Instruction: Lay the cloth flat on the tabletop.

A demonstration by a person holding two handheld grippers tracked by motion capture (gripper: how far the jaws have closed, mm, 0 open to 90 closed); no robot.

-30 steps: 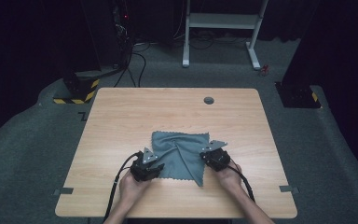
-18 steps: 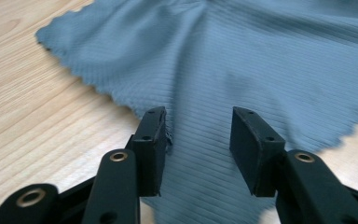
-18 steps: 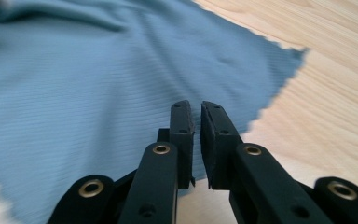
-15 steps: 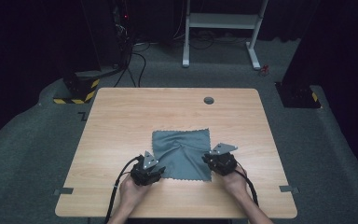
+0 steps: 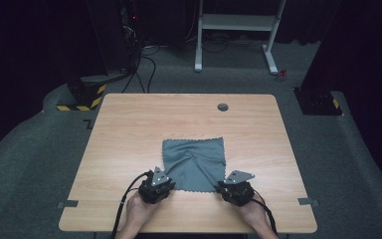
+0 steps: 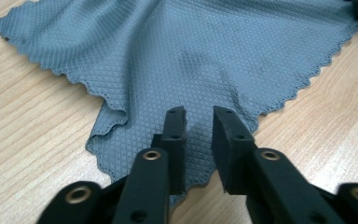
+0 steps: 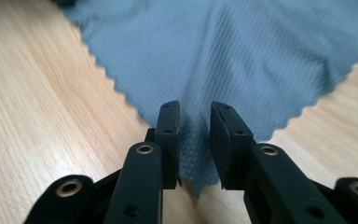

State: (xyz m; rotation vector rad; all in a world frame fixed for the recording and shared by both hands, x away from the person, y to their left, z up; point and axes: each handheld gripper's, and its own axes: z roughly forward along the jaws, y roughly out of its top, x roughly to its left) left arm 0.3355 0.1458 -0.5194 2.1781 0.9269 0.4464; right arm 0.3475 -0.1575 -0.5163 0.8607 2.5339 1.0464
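Note:
A grey-blue waffle-weave cloth [image 5: 194, 159] lies spread nearly flat on the wooden table [image 5: 129, 129], with a soft crease through its middle. My left gripper [image 5: 167, 181] rests at the cloth's near left corner and my right gripper [image 5: 228, 185] at its near right corner. In the left gripper view the jaws [image 6: 198, 116] stand a little apart with the cloth [image 6: 191, 51] corner lying between them. In the right gripper view the jaws [image 7: 195, 112] show the same small gap, and the cloth [image 7: 242, 56] corner sits in it. A hand holds each gripper from the table's near edge.
A round cable grommet [image 5: 222, 106] sits near the table's far edge. Bare wood surrounds the cloth on all sides. Beyond the table stand a white desk frame [image 5: 234, 30] and dark equipment with cables on grey carpet.
Both grippers have drawn the cloth's near edge toward the person and moved apart, so the folded near edge is now spread flat and square.

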